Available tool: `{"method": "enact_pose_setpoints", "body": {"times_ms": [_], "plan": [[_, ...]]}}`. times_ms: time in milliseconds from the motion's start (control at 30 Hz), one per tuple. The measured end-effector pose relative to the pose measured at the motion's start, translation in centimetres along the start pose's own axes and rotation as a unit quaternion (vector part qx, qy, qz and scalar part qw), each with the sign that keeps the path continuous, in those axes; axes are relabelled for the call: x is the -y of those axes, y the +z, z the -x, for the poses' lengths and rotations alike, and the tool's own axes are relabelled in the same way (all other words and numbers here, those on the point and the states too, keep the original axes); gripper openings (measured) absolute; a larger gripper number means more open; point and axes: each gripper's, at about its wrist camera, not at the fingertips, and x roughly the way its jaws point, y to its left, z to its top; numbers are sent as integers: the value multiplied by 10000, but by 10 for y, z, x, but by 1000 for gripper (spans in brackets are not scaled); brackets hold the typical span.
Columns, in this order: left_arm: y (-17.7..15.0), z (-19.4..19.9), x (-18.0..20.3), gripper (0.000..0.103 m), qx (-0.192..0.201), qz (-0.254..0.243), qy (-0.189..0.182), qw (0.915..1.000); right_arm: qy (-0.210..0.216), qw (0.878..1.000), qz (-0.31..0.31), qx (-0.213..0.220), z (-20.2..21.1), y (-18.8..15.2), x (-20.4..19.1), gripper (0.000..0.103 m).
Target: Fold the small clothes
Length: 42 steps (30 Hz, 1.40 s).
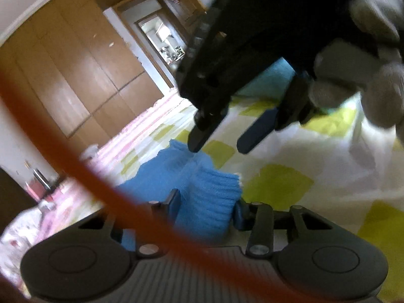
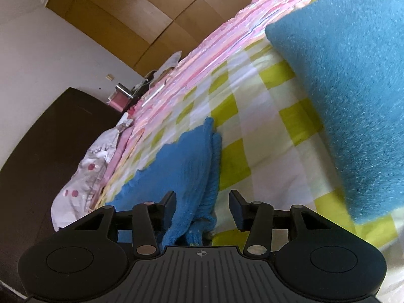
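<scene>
A blue knitted garment [image 1: 212, 181] lies on a green-and-white checked bedsheet [image 1: 277, 184]. In the left wrist view its ribbed edge fills the gap of my left gripper [image 1: 207, 207], whose pads press on it from both sides. Farther off, my right gripper [image 1: 219, 144] hangs open over the garment's far edge, held by a gloved hand [image 1: 378, 80]. In the right wrist view the garment [image 2: 181, 161] runs up between the fingers of the right gripper [image 2: 203, 204]. It lies against the left finger and stays apart from the right one.
A thick teal blanket [image 2: 353, 88] lies on the sheet to the right. A pink striped quilt [image 2: 202, 50] covers the far side of the bed, with a wooden wardrobe [image 1: 75, 75] beyond. A blurred orange cable [image 1: 75, 161] crosses the left wrist view.
</scene>
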Motion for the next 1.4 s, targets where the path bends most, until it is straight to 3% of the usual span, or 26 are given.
{"method": "enact_pose_setpoints", "body": {"times_ms": [100, 200, 400, 567, 867, 933, 967, 1000, 1167, 1400], "plan": [[3, 2, -15, 25, -65, 432, -165, 9989, 42, 9999, -164, -30, -7, 5, 4, 47], [4, 6, -29, 20, -98, 771, -290, 9966, 23, 9997, -246, -52, -19, 13, 5, 50], [3, 15, -45, 19, -41, 1250, -475, 9910, 203, 9941, -1021, -296, -51, 20, 17, 52], [0, 17, -59, 18, -19, 1642, -648, 9843, 329, 9911, -1259, -287, -64, 23, 17, 54], [-3, 16, -65, 18, 25, 1827, -785, 9800, 412, 9869, -1542, -250, -82, 28, 12, 53], [-4, 16, -67, 18, 45, 1859, -818, 9791, 317, 9880, -1491, -267, -84, 30, 10, 38], [-3, 17, -70, 18, 55, 1882, -840, 9785, 206, 9887, -1455, -285, -84, 30, 9, 22], [-4, 18, -71, 18, 68, 1917, -867, 9776, 97, 9892, -1430, -296, -83, 29, 9, 17], [-5, 26, -80, 18, 206, 2146, -980, 9716, -11, 9921, -1249, -86, -66, 30, -6, 14], [-12, 50, -116, 18, 513, 2813, -891, 9541, -130, 9979, -608, 173, -51, 38, -62, 13]]}}
